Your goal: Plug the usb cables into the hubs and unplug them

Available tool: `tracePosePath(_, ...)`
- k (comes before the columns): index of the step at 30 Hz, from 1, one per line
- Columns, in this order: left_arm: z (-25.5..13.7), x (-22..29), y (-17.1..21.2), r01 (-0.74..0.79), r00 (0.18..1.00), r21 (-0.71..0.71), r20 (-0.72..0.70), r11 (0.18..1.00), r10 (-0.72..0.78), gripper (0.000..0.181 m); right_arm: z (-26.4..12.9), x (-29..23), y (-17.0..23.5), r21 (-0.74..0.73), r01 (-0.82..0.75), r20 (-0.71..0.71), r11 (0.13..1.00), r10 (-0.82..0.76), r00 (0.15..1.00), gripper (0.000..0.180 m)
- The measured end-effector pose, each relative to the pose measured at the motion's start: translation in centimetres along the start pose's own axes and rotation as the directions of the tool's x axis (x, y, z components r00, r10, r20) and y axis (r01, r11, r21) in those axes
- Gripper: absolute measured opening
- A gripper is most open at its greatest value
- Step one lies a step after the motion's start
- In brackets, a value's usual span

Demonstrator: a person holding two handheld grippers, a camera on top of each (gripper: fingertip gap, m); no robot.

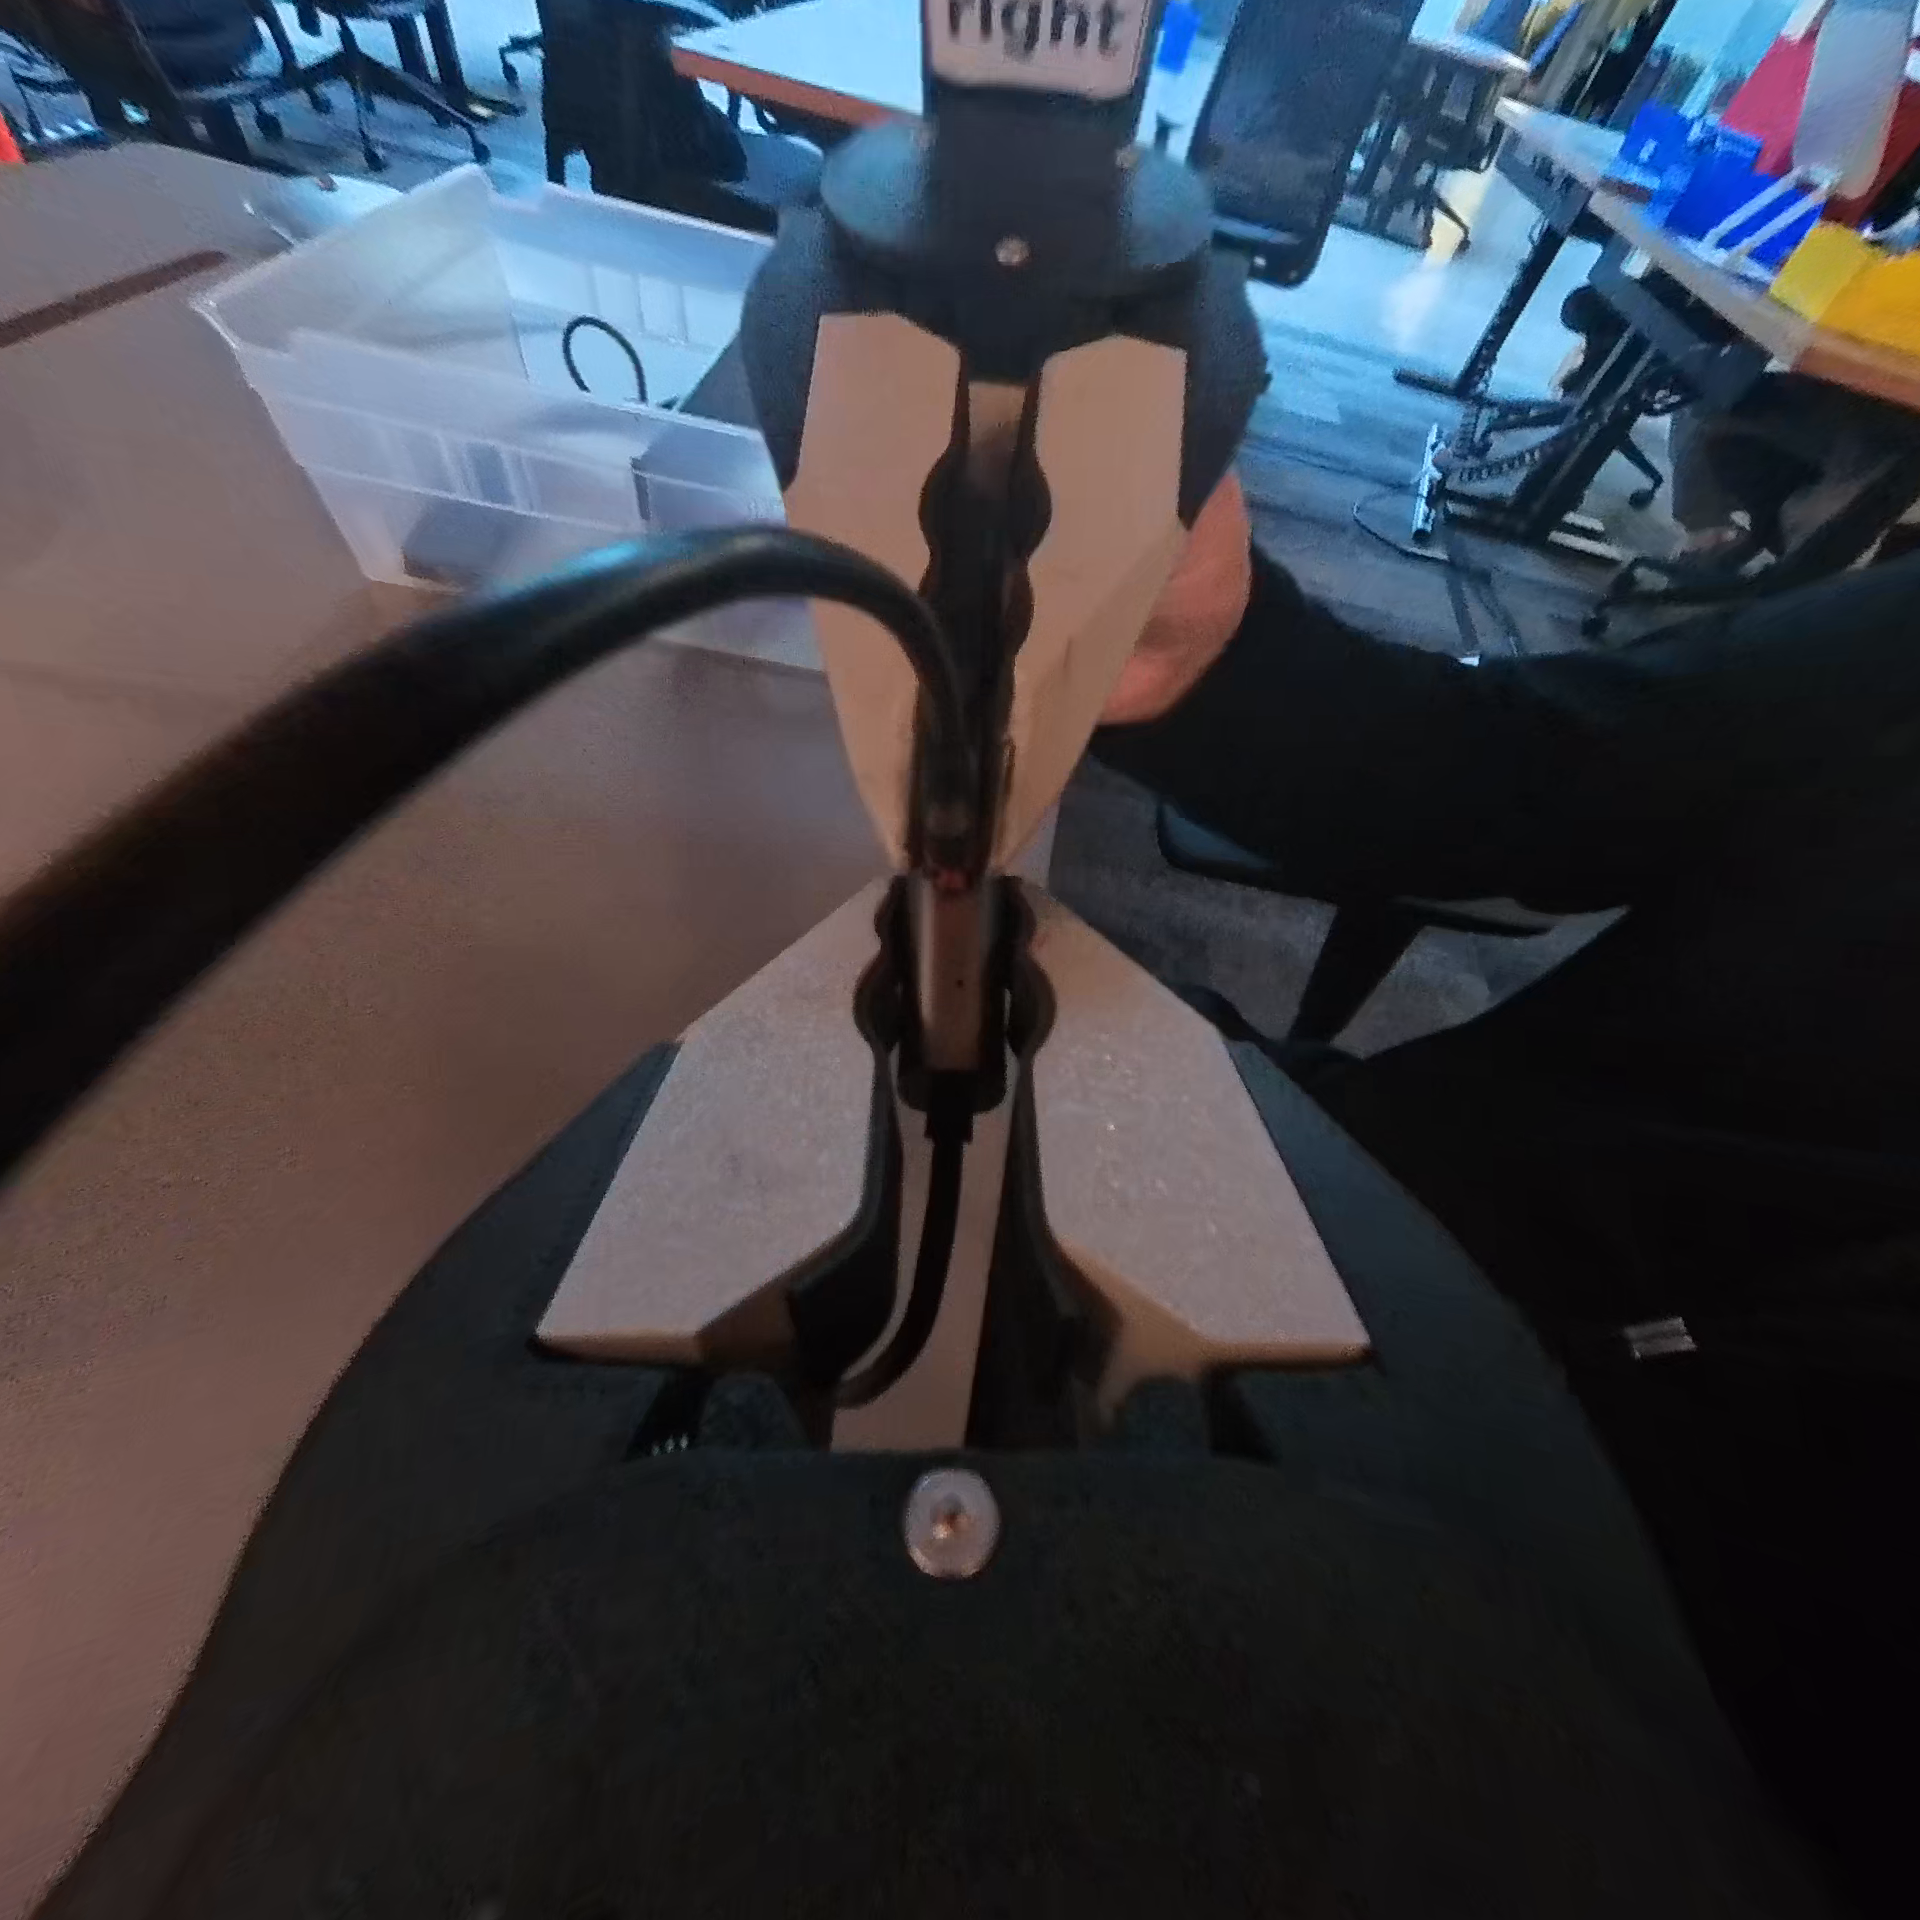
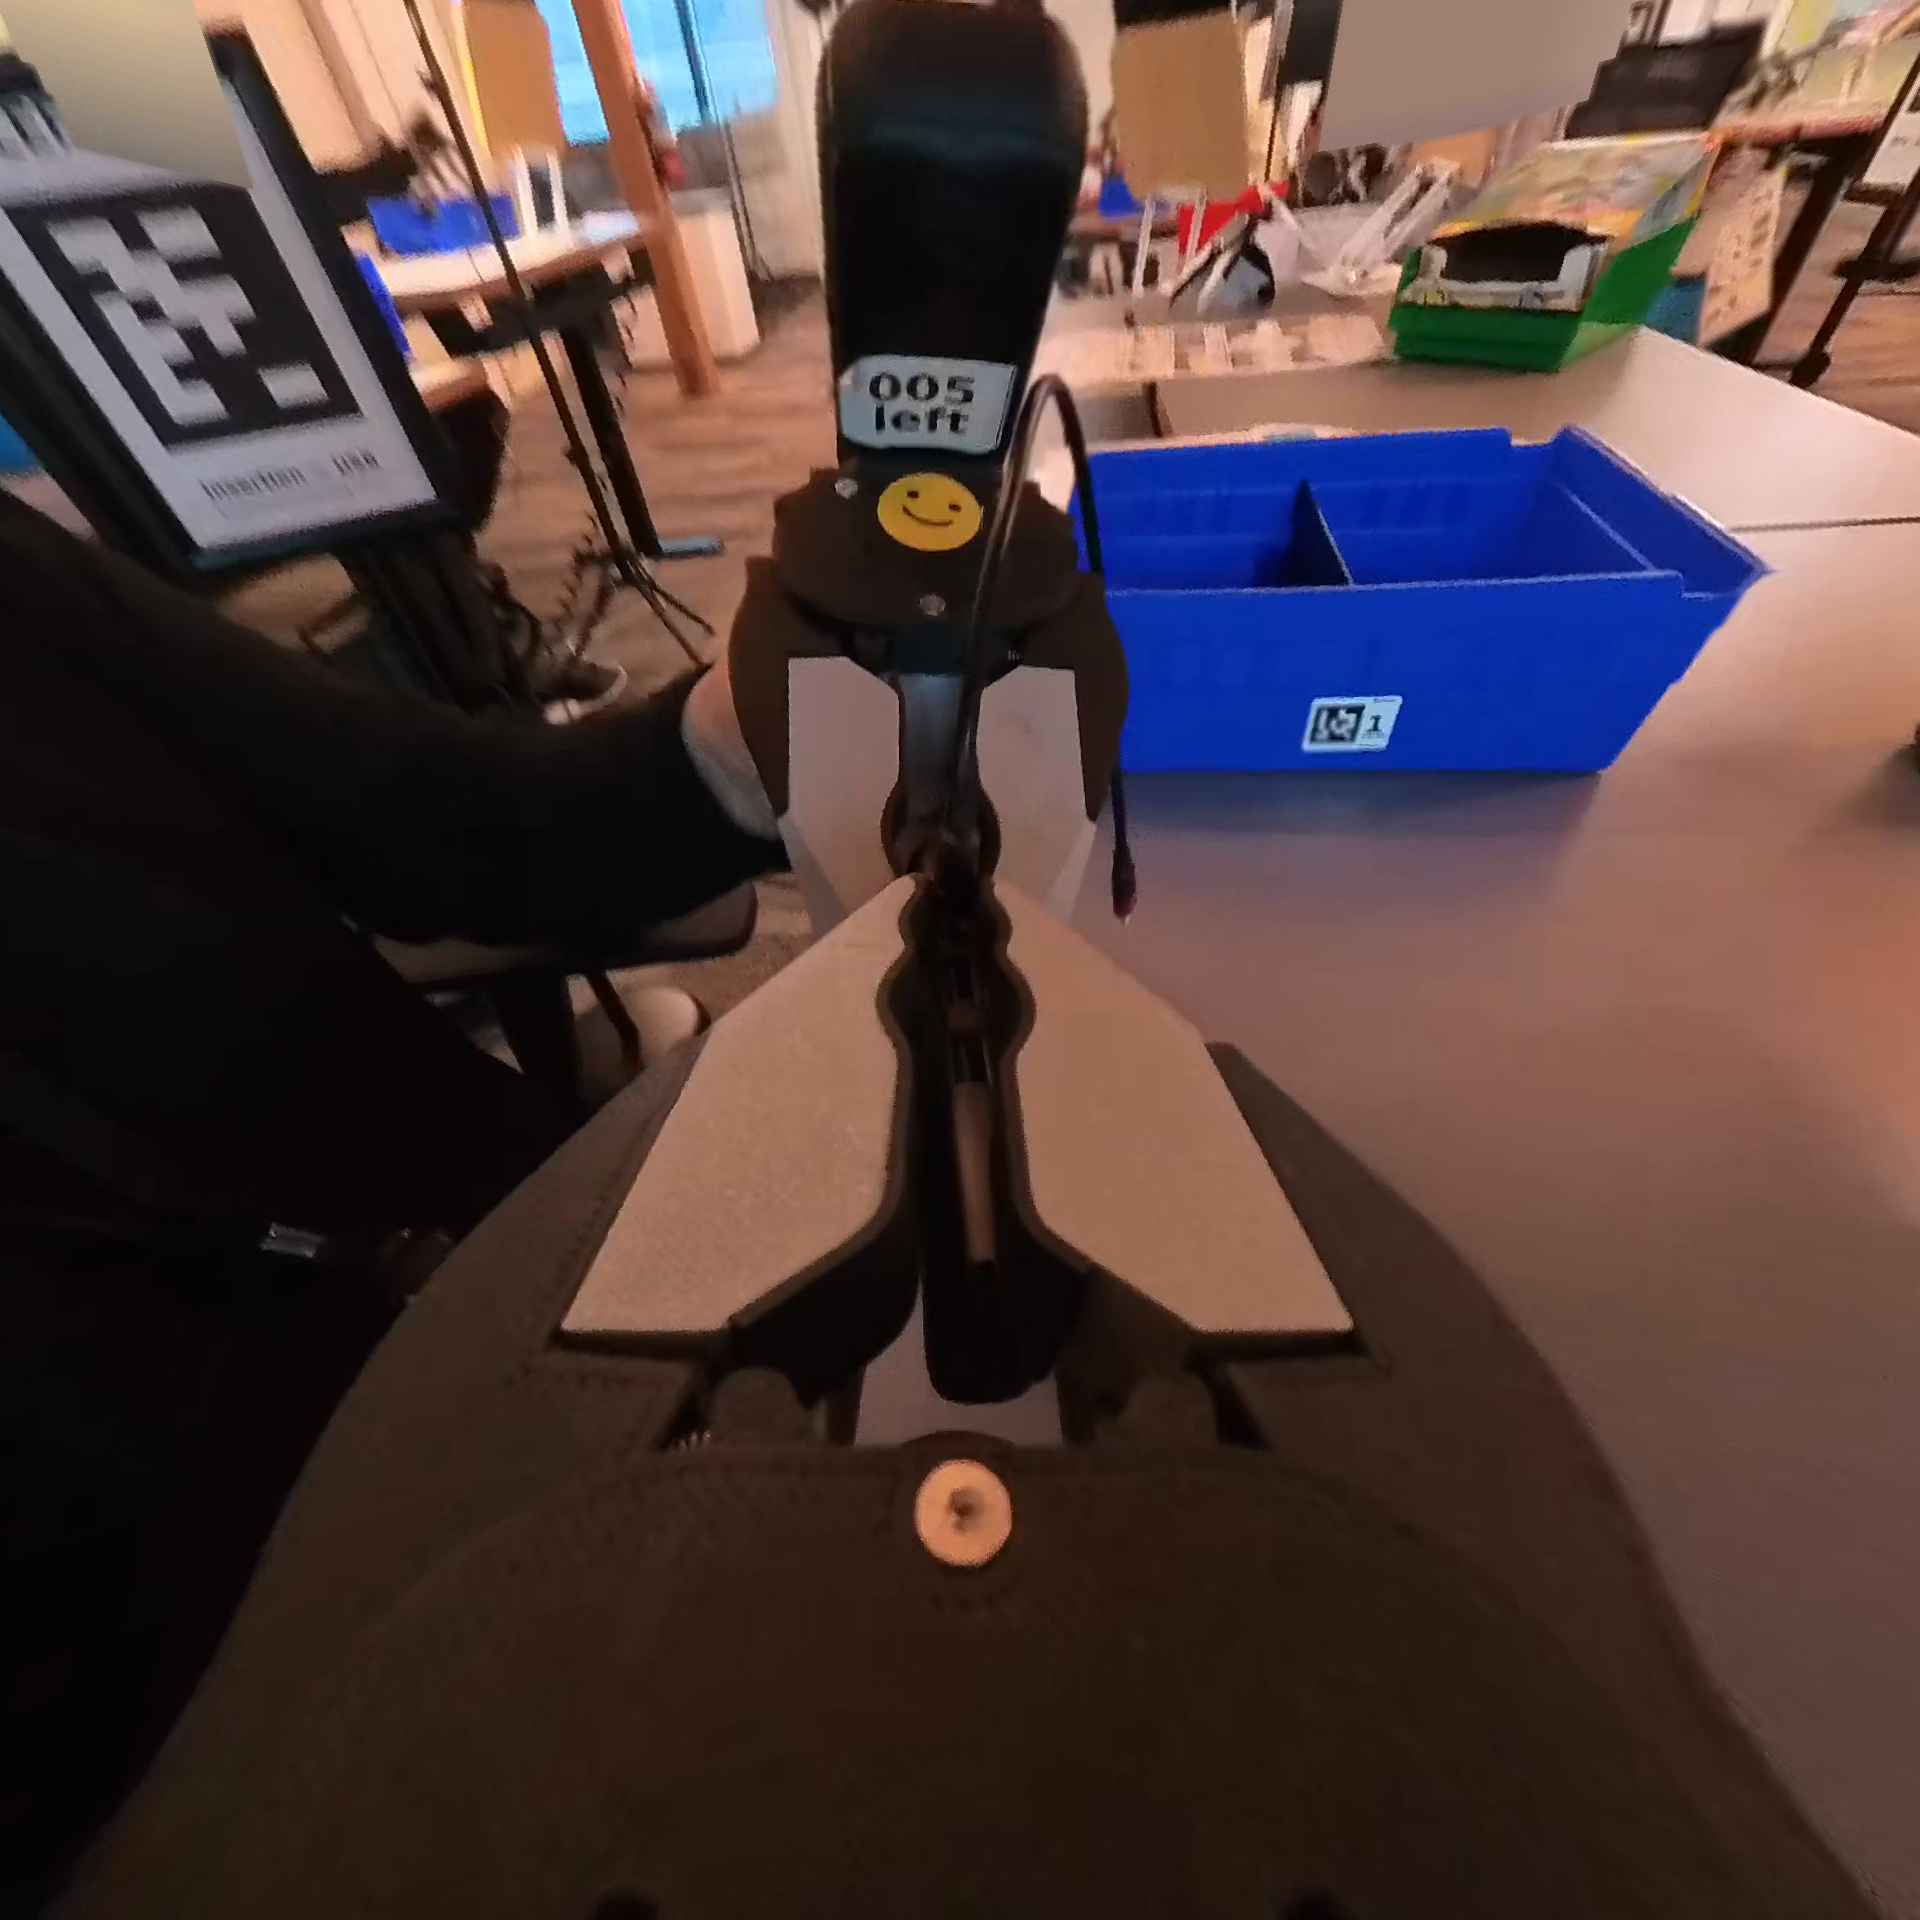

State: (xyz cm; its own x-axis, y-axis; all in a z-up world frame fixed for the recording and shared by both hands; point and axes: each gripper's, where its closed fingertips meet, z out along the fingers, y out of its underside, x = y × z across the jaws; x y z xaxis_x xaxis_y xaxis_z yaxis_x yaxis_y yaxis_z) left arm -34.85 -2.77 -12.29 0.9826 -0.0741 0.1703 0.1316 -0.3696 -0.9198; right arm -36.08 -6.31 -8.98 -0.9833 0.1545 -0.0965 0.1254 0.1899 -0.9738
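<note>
My two grippers meet tip to tip above the table. In the left wrist view my left gripper (image 1: 951,909) is shut on a slim grey USB hub (image 1: 948,977), whose thin black lead (image 1: 914,1278) runs back between the fingers. Facing it, my right gripper (image 1: 951,847) is shut on the plug (image 1: 948,810) of a thick black USB cable (image 1: 416,665) that arcs off to the left. The plug touches the hub's end; how deep it sits is hidden. In the right wrist view my right gripper (image 2: 951,899) grips the plug (image 2: 971,1143), opposite the left gripper (image 2: 940,852).
A blue divided bin (image 2: 1403,623) stands on the grey table (image 2: 1558,1039) to the right. A clear plastic bin (image 1: 468,395) sits behind on the left. The hub's thin lead (image 2: 1070,468) loops up and dangles a red-tipped end (image 2: 1122,883). A person's black sleeve (image 1: 1455,748) reaches in. Left tips to right tips: about 4 cm.
</note>
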Motion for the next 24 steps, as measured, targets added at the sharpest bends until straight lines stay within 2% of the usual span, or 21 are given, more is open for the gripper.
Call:
tracePosePath(7,-1.4,-0.4,-0.7,-0.001,1.0,0.026,0.021,1.0,0.001,0.014,0.6,0.5,-1.2,0.179,-0.075,0.034,0.981,0.07,0.997,0.004)
tracePosePath(16,-2.5,-0.4,-1.6,-0.017,0.999,0.056,0.049,0.998,0.014,0.015,0.7,0.4,-2.5,0.312,-0.197,0.117,0.93,0.168,0.979,0.003)
tracePosePath(18,-2.7,-0.5,-1.6,-0.014,0.998,0.046,0.059,0.999,0.011,0.015,0.9,0.4,-2.6,0.3,-0.214,0.128,0.93,0.183,0.975,0.004)
tracePosePath(24,-2.6,0.6,-1.2,-0.065,0.995,-0.041,0.073,0.997,0.067,0.015,0.7,-0.8,-2.2,0.127,-0.07,0.048,0.989,0.064,0.997,0.005)
